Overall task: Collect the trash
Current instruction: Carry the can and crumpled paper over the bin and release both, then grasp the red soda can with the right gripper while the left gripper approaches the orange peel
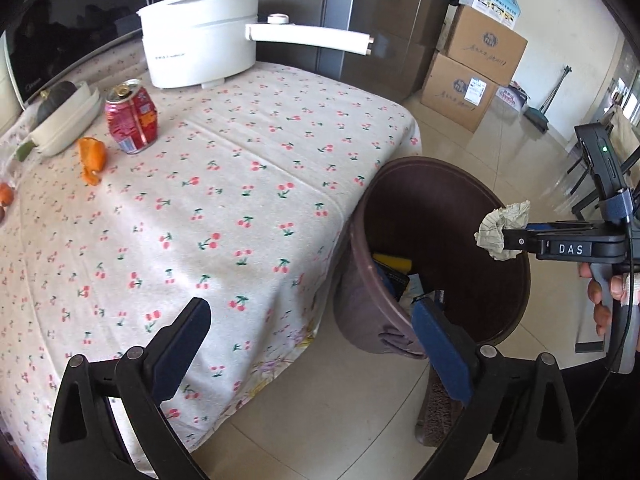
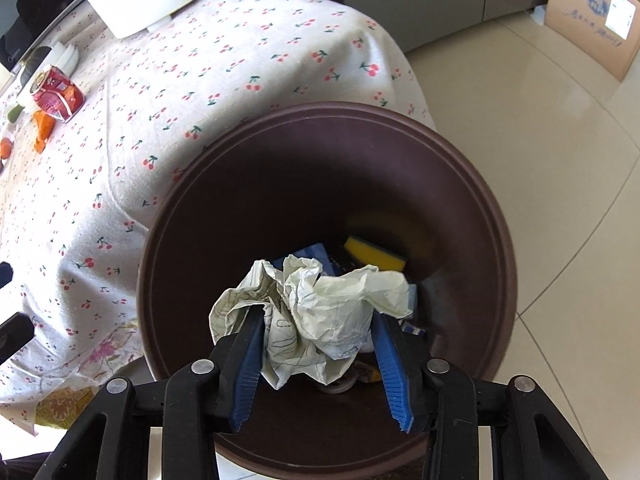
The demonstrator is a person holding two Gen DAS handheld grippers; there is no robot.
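The right gripper clamps crumpled paper above the brown bin — the left gripper gapes, holding nothing.

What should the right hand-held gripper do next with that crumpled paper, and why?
Probably open the right hand-held gripper and let go: the crumpled paper it pinches already hangs over the mouth of the brown trash bin, so it should fall in beside the yellow sponge.

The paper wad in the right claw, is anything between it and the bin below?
Nothing visible. The paper wad hangs in the right claw over the open bin; only trash already inside, like the sponge, lies beneath.
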